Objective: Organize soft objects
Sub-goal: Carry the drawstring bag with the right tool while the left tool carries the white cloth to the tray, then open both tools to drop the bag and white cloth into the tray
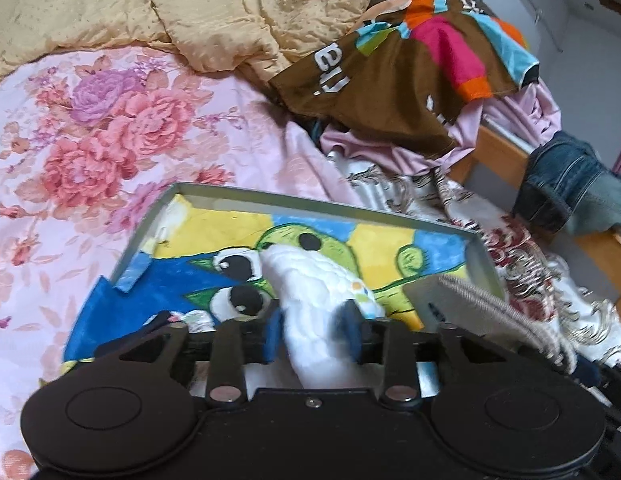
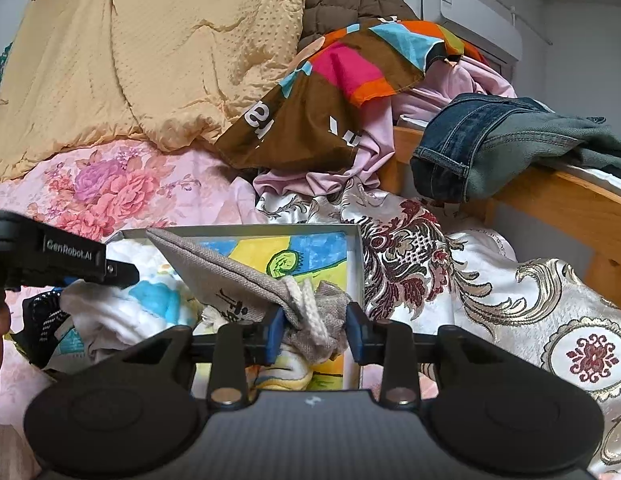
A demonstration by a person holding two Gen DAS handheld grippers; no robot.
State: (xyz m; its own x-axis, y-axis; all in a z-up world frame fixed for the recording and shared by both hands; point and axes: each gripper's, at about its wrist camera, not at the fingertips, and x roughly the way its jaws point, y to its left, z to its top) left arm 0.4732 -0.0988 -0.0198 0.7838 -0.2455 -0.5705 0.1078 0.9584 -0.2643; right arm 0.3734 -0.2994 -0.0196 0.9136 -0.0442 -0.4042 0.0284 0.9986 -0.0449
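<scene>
Left hand-held gripper (image 1: 313,334): jaws spread around the white quilted cloth (image 1: 310,280), pads seemingly clear of it; likely letting it settle in the tray.
Right hand-held gripper (image 2: 313,330): pads at the bunched neck and cord of the grey drawstring pouch (image 2: 230,276); whether they press, I cannot tell.
Tray (image 1: 484,254): shallow, grey-rimmed, on the bed, lined with a cartoon print; apparently the collecting spot.
Beyond: floral sheet (image 1: 90,140), a pile of clothes (image 2: 350,92), unsorted.
</scene>
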